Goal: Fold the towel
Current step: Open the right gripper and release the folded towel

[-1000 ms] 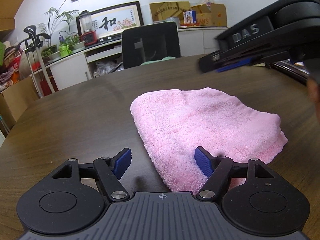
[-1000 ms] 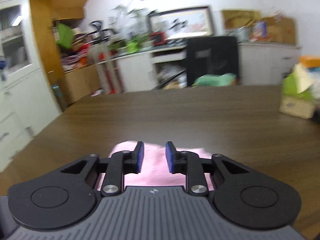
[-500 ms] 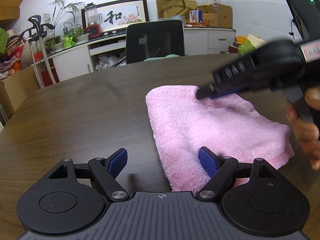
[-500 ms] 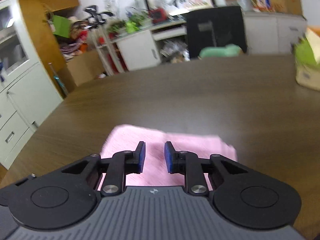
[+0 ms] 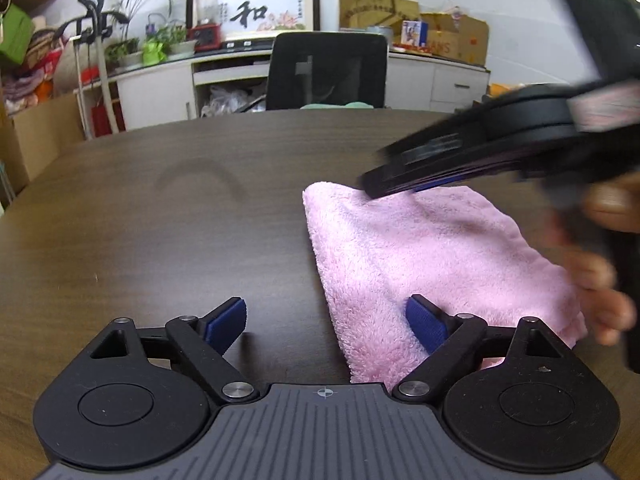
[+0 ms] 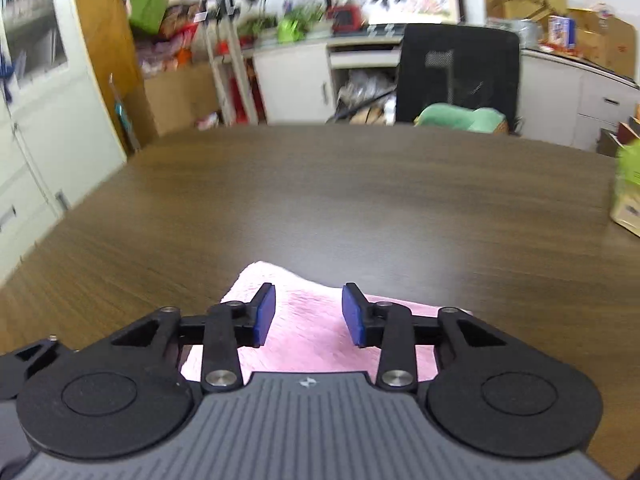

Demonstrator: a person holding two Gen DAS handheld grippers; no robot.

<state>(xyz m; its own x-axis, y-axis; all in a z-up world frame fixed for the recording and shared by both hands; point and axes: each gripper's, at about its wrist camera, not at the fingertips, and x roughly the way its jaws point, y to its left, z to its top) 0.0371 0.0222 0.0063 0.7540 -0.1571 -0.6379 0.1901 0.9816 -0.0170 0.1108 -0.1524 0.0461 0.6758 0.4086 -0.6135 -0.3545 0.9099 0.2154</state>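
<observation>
A folded pink towel (image 5: 432, 256) lies on the dark wooden table (image 5: 180, 220). My left gripper (image 5: 326, 322) is open and empty, low at the towel's near left edge; its right finger rests over the towel, its left finger over bare table. My right gripper (image 6: 308, 314) is open and empty, just above the towel (image 6: 308, 332) near its far edge. In the left wrist view the right gripper (image 5: 372, 186) comes in from the right, blurred, with its tips over the towel's far corner.
A black office chair (image 5: 326, 70) stands behind the table's far edge, with a green cushion (image 6: 460, 118) on its seat. White cabinets (image 5: 160, 92) with plants line the back wall. A box (image 6: 628, 196) sits at the table's right edge.
My right gripper has opened from nearly shut and dropped lower over the towel's far part. My left gripper stays open at the near edge, shifted slightly left.
</observation>
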